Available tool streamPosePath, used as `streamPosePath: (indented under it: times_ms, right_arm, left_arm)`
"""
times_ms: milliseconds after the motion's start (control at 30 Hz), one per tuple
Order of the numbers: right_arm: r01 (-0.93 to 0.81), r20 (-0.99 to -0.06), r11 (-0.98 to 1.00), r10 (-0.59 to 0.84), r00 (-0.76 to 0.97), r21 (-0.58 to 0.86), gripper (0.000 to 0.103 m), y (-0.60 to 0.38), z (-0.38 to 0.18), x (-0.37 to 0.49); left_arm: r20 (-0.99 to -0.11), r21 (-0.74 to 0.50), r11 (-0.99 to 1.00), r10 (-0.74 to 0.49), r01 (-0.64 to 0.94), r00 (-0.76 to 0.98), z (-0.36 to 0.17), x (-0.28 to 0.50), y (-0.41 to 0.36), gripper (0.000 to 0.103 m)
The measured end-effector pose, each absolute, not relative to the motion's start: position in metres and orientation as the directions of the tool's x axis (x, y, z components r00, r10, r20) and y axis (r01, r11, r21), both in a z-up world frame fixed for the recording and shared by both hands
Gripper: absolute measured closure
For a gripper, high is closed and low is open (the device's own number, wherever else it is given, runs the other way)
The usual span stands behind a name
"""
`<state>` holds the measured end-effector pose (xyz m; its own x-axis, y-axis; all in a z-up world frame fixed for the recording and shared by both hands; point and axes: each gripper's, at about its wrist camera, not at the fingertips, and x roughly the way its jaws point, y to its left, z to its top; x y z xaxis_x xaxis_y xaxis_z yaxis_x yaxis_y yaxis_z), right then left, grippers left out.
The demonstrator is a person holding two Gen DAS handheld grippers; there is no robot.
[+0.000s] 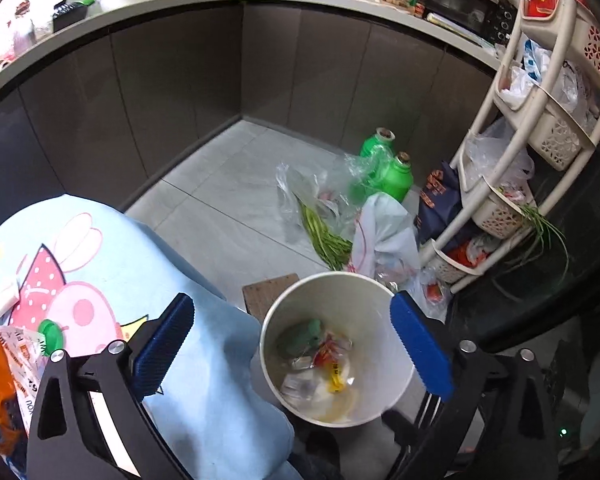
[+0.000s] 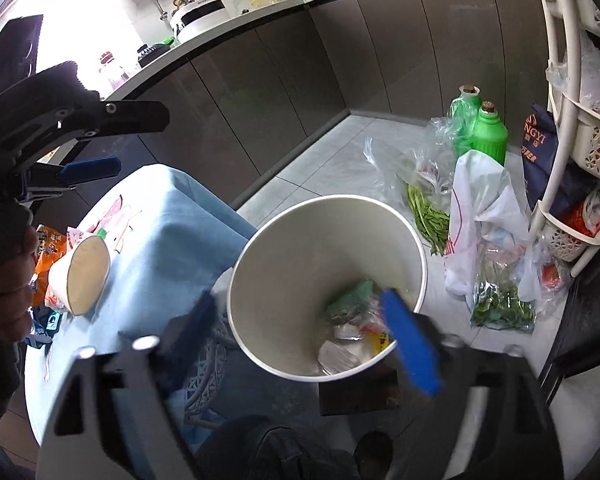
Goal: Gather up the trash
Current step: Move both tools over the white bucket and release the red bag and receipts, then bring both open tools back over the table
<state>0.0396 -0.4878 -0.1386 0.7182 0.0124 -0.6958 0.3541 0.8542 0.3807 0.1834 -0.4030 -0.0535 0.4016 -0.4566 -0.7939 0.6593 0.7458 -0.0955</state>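
I saw the white bin (image 1: 336, 360) upright on the floor at my 6 o'clock, wrappers (image 1: 320, 364) heaped inside. At 9 o'clock a paper cup (image 2: 82, 276) lay tipped beside orange packets (image 2: 46, 256).

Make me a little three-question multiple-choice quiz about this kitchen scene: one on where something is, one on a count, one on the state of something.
1. Where does the white bin stand?
A. on the counter
B. on the floor beside the blue-clothed table
C. on the shelf rack

2. How many green bottles stand by the cabinets?
A. one
B. two
C. four

3. What state is the paper cup on the table in?
A. lying on its side
B. upright
C. crushed flat

Answers: 1 B, its base sits on tiles next to the cloth. 2 B, two corked tops show. 3 A, its open mouth faces sideways.
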Motion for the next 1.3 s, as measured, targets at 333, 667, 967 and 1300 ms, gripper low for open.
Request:
streamPosePath:
  times_ms: [333,667,967,1300]
  right_arm:
    - [0.342,-0.689,0.859,0.018,0.724,0.381,0.004,-0.479,-0.126,0.041]
    - [0.327,-0.669,0.868,0.008,0.743,0.374,0.004,-0.472,-0.105,0.039]
    - [0.307,-0.659,0.883,0.003,0.753,0.355,0.003,-0.458,-0.086,0.039]
    - [0.232,-0.648,0.919,0.033,0.761,0.320,0.003,-0.426,-0.057,0.043]
  left_arm:
    - [-0.803,-0.085,0.759,-0.436,0.645,0.406,-0.048,0.183,-0.394,0.009]
    - [-0.784,-0.096,0.760,-0.455,0.643,0.421,-0.031,0.176,-0.381,0.009]
    - [-0.768,-0.112,0.772,-0.467,0.625,0.439,-0.013,0.168,-0.362,0.009]
    - [-0.734,-0.149,0.782,-0.497,0.605,0.462,0.017,0.152,-0.310,0.009]
